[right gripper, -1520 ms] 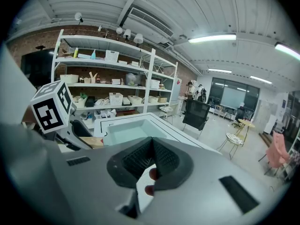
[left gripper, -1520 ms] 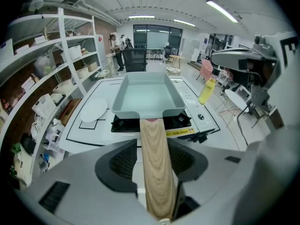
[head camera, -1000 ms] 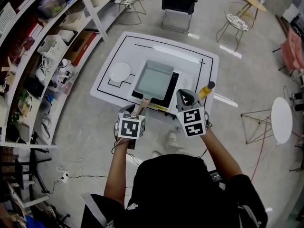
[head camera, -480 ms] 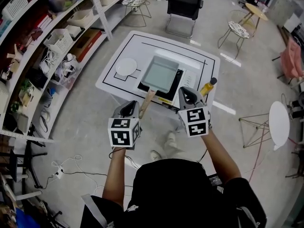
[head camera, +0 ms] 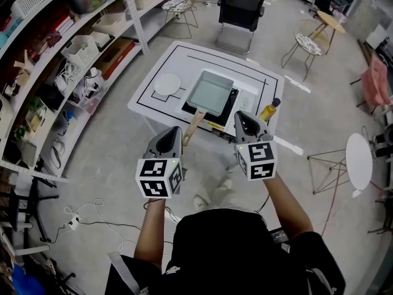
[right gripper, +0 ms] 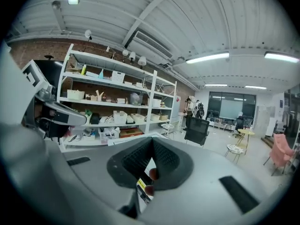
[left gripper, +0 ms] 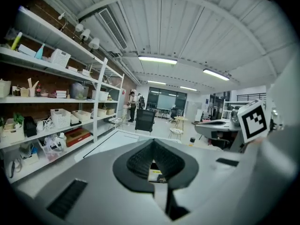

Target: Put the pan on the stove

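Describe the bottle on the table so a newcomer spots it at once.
Start at the white table with black lines. At its near right corner, right of the stove, stands the bottle. It is the only tall yellow thing, dark-capped, unlike the flat pan and plate.

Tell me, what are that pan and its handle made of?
The pan looks like coated metal: thin upright walls, dull grey-green inside, though it is small here. Its handle looks like bare wood: pale tan, matte.

Matt grey metal pan (head camera: 210, 92), wooden handle (head camera: 191, 129), glossy white table (head camera: 184, 63).
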Action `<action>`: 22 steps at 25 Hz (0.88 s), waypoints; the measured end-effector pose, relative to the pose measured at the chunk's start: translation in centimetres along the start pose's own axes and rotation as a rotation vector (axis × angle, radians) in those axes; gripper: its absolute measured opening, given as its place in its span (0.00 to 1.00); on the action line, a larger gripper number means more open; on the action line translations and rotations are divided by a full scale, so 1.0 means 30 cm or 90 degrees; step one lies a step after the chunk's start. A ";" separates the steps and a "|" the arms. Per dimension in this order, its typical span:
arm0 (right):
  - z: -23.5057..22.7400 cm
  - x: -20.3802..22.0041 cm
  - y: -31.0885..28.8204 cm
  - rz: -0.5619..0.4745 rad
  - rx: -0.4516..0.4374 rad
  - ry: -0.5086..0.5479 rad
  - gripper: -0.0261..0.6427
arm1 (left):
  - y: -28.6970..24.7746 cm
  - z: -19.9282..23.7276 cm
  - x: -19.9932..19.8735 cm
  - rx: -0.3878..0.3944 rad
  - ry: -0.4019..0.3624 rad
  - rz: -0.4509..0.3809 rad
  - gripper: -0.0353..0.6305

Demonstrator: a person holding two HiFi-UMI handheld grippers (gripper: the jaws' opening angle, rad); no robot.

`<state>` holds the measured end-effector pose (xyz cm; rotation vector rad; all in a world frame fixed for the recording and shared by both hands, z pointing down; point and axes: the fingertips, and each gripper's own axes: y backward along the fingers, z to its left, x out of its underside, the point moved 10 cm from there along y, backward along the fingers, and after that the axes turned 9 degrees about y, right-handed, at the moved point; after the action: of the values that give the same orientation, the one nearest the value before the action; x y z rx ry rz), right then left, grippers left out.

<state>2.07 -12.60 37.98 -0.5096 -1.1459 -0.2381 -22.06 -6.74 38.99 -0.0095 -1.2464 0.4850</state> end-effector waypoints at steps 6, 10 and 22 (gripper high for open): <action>-0.017 -0.045 0.046 -0.051 0.004 -0.024 0.04 | 0.036 -0.065 -0.044 0.007 -0.026 -0.053 0.07; -0.053 -0.054 0.067 -0.071 -0.002 -0.025 0.04 | 0.028 -0.116 -0.057 0.009 -0.021 -0.075 0.07; -0.206 -0.034 0.146 -0.089 -0.043 -0.029 0.04 | -0.021 -0.339 -0.049 -0.016 -0.051 -0.110 0.07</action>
<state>8.52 -12.00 33.94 -0.4961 -1.2224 -0.3894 -12.93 -5.25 34.44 0.0967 -1.3188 0.3226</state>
